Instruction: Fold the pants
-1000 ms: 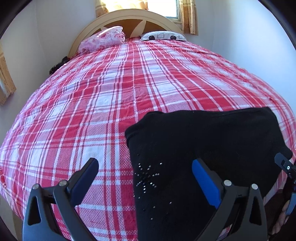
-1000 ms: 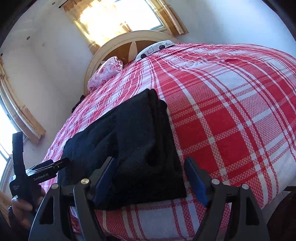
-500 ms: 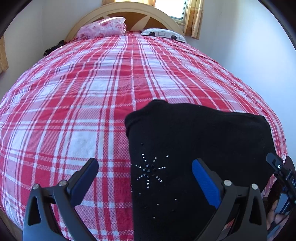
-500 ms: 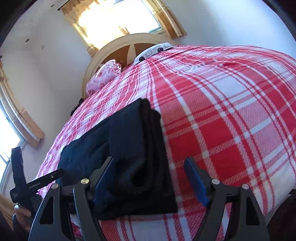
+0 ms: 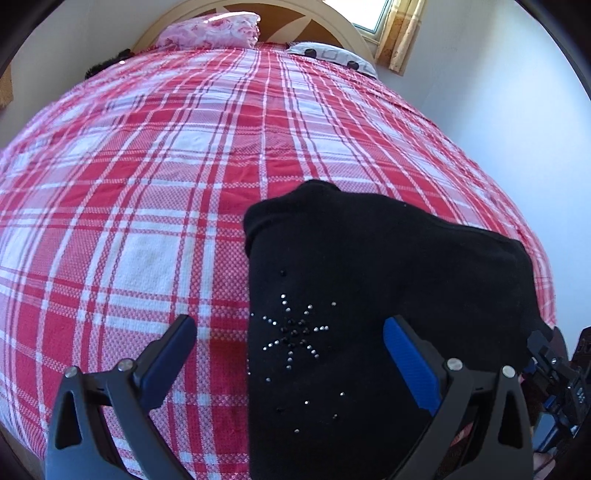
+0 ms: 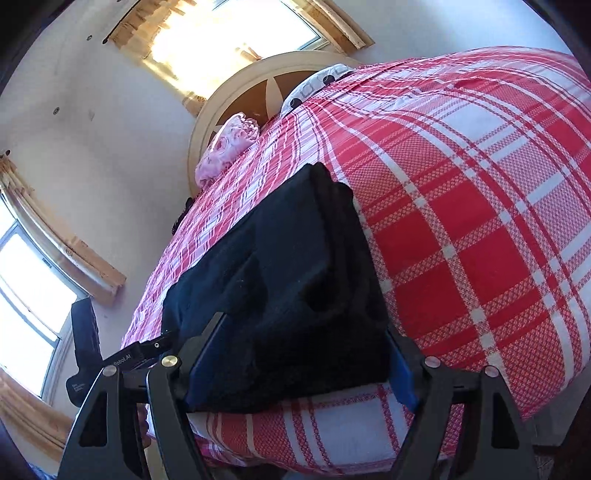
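Left wrist view: the left gripper (image 5: 290, 345) has wide jaws above the folded pants (image 5: 388, 295), which lie on the bed (image 5: 147, 184). Right wrist view: the right gripper (image 6: 295, 354) has wide jaws around the pants' (image 6: 288, 280) near end.

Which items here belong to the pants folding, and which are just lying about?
Job:
- folded black pants with rhinestone star
- left tongs, open
- right tongs, open
- red-and-white plaid bedspread

Lying about:
- pink floral pillow
- white patterned pillow
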